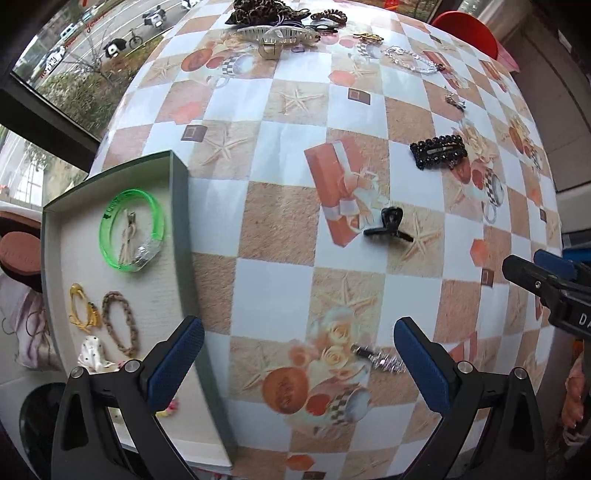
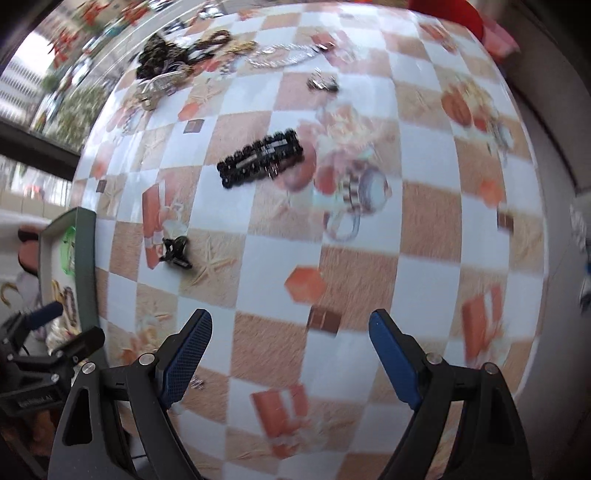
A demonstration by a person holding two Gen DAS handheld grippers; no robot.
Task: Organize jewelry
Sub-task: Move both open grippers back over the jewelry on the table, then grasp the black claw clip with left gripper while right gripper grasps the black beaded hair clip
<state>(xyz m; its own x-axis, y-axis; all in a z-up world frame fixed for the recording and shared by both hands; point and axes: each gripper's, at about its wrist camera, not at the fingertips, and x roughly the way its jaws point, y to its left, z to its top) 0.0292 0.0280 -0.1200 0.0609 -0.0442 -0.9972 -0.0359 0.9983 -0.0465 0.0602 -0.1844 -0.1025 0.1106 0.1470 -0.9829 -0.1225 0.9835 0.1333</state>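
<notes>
While both tools hang over the checkered desk [image 1: 280, 266] pointing down at it, the left hand-held gripper [image 1: 299, 354] stands wide with nothing between its blue pads [image 1: 177, 362], and the right hand-held gripper [image 2: 290, 354] is likewise spread wide and empty at the bottom of its own view. Just inside the left tool's right pad, low in that frame, lies a small sparkly silver clip [image 1: 380, 358] on the desk, untouched. Further up, near the middle of the frame, sits a little black claw clip [image 1: 389, 223], and above and to the right of it a black beaded barrette [image 1: 437, 151]. Along the top edge a heap of hair ties, a pale claw clip [image 1: 277, 35] and a silver chain [image 1: 410, 61] wait, well apart from the tools. At the left of the frame stands the open green-walled box [image 1: 181, 221], already holding a green bangle [image 1: 131, 230], a yellow piece [image 1: 83, 306], a braided tie [image 1: 120, 323] and a white spotted scrunchie [image 1: 92, 356].

The step in hand looks like choosing the next loose piece, with sorting partly done. The silver clip seems the nearest candidate: the left tool would need to settle lower, centre the clip between its pads, close gently on so thin a thing, then carry it to the box at the left.
</notes>
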